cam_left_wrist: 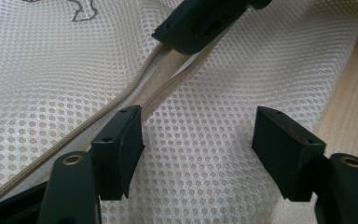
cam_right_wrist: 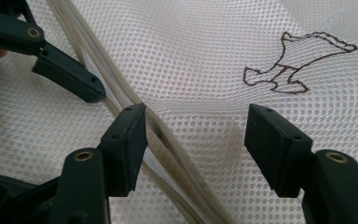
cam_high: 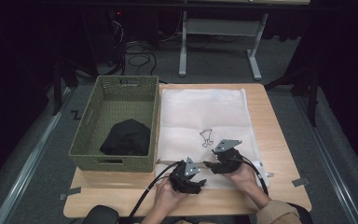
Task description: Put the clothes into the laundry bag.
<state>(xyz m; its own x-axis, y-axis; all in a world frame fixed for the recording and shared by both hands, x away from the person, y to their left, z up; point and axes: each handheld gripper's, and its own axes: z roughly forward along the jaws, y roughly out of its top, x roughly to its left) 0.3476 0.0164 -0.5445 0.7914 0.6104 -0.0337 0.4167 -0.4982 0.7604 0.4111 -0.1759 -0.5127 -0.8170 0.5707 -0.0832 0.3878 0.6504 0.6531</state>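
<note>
While we are looking down from the high view, a white mesh bag (cam_high: 205, 126) is lying flat along the right part of the wooden table (cam_high: 279, 140), its near edge reaching toward us; its fabric is showing fine round holes, and a beige zipper (cam_right_wrist: 168, 144) with a cord-like edge is running along that near edge; a small dark outline figure (cam_high: 207, 137) is stitched on the mesh, and we are reading no lettering anywhere on it. Just beside the bag, on the left part of the table, a green woven basket (cam_high: 86, 126) is holding a crumpled black cloth (cam_high: 127, 137); beyond the table a dark room is showing a grey floor, a tangle of cables (cam_high: 137, 53) and a light metal frame (cam_high: 221, 28). We are holding the left gripper (cam_high: 204, 182) over the bag's near edge, its jaws standing apart with mesh between them and one of them close against the zipper; whether the pads are pressing on anything we cannot tell; the right gripper (cam_high: 209, 164) is hovering just beside it, jaws spread wide over mesh and zipper, gripping nothing.
</note>
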